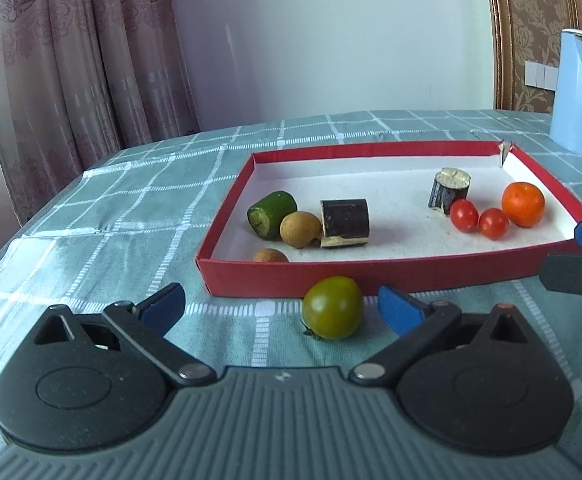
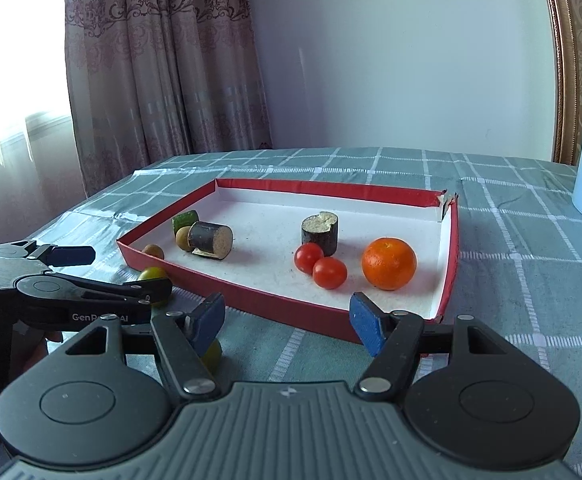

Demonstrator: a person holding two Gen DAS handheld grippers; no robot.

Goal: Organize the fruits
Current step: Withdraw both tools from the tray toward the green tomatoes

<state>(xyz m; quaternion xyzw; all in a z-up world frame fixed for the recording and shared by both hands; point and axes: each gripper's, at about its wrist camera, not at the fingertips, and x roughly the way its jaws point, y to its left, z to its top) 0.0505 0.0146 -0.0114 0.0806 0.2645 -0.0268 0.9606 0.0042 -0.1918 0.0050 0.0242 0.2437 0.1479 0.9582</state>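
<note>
green tomato (image 1: 333,307) sits outside the red tray (image 1: 283,276), framed by the left gripper's (image 1: 281,310) spread jaws for pickup, while right gripper (image 2: 287,326) waits half-spread, empty.

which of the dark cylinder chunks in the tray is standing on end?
The dark chunk by the two cherry tomatoes, pale cut face up. The other dark chunk, beside the brown round fruit, lies on its side.

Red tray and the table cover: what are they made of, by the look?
Red tray: looks like thin cardboard, matte red outside, white inside; a far corner is torn open, showing a paper edge. Table cover: seemingly woven cloth, matte green check, with fold creases.
</note>
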